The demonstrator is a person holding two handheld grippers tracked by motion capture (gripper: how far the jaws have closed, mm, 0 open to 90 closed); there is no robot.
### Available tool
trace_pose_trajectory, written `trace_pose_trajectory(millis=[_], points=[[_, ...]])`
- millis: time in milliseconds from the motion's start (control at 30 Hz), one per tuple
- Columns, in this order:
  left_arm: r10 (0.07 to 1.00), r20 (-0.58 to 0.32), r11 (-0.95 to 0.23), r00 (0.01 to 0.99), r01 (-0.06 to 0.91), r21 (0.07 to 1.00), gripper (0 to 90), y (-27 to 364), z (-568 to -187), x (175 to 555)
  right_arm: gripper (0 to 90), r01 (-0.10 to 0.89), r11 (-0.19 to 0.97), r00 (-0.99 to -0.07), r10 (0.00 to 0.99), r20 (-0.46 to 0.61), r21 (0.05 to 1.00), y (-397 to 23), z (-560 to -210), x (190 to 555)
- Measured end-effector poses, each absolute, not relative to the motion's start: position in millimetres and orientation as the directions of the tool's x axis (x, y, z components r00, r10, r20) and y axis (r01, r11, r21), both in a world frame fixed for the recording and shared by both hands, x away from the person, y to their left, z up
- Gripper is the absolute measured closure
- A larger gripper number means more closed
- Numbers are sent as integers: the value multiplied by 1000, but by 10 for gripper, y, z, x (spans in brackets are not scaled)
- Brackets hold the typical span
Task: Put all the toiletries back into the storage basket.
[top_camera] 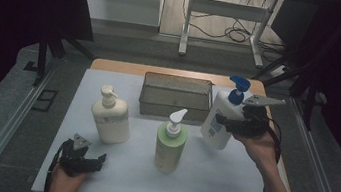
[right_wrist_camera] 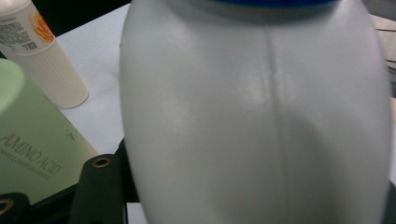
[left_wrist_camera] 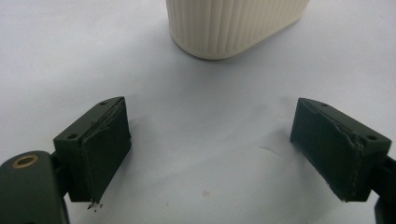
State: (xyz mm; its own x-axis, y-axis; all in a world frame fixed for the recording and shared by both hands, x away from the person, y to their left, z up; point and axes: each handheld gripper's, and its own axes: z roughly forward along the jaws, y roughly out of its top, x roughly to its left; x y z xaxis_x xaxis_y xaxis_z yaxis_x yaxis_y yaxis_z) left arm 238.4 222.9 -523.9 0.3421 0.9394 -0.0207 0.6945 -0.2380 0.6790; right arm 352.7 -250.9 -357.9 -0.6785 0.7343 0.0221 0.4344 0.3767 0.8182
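My right gripper [top_camera: 227, 125] is shut on a white pump bottle with a blue pump head [top_camera: 220, 118], holding it tilted and lifted off the white table [top_camera: 226, 184] at the right. Close up in the right gripper view, the same white bottle [right_wrist_camera: 257, 116] sits between the jaws. A green pump bottle [top_camera: 170, 146] stands upright at the centre. A cream pump bottle [top_camera: 111, 118] stands at the left. My left gripper [top_camera: 99, 159] rests open on the table near the front left edge; its pads [left_wrist_camera: 105, 154] have bare table between them and the cream bottle's base [left_wrist_camera: 233, 25] ahead.
A metal mesh basket [top_camera: 175, 108] stands at the back centre of the table, just left of the lifted bottle. A desk frame and cables [top_camera: 228, 31] are on the floor beyond. Dark curtains hang at both sides.
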Motion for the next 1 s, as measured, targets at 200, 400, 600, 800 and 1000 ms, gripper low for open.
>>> trace_pose_trajectory(millis=[200,400,600,800,1000], points=[[939,-19,-240,343,695,678,120,2231,-5238,2384,376,430,378,-684,730,22,820,-2438,-3541,3562],[939,-19,-240,343,695,678,120,2231,-5238,2384,376,418,381,-693,721,18,825,-2372,-3486,3589],[940,-22,-235,340,694,681,119,2227,-5240,2384,377,405,374,-700,714,19,834,-2260,-3389,3642],[940,-23,-234,340,694,681,120,2227,-5240,2385,377,395,378,-701,713,9,837,-2164,-3316,3693],[941,-24,-233,339,694,682,120,2226,-5241,2385,378,387,375,-702,712,5,842,-2075,-3250,3754]])
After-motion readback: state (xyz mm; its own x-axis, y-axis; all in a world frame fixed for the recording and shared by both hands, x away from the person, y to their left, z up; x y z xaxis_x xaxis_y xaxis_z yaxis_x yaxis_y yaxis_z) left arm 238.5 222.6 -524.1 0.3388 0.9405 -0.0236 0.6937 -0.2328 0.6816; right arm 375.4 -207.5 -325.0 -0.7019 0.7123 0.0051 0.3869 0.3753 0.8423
